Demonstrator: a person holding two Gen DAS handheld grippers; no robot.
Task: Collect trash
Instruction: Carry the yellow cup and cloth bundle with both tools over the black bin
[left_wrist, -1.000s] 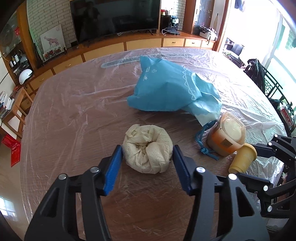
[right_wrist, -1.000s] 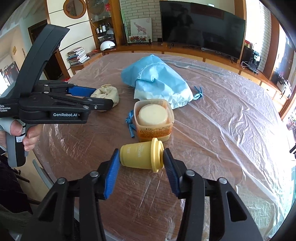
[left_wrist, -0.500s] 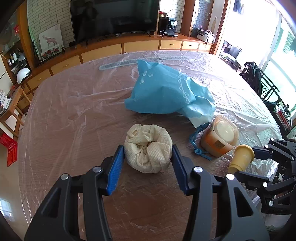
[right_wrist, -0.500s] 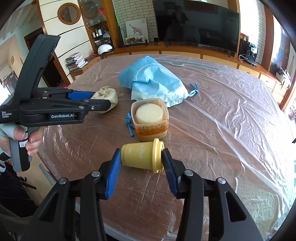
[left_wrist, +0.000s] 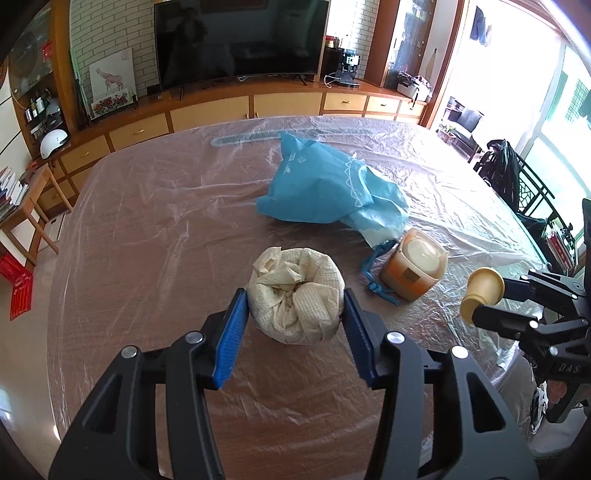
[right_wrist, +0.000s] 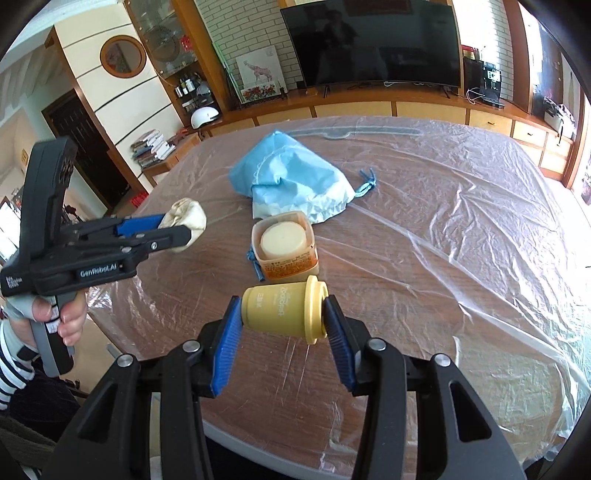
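Each claw grips trash near the table edge, clear above.

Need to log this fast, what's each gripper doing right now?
Left gripper: closed on the crumpled paper towel wad.
Right gripper: closed on the yellow cup, held sideways.

A big wooden table is covered with crinkled clear plastic sheeting. On it lie a crumpled blue drawstring bag and, just beside it, an orange tub with a pale lid.
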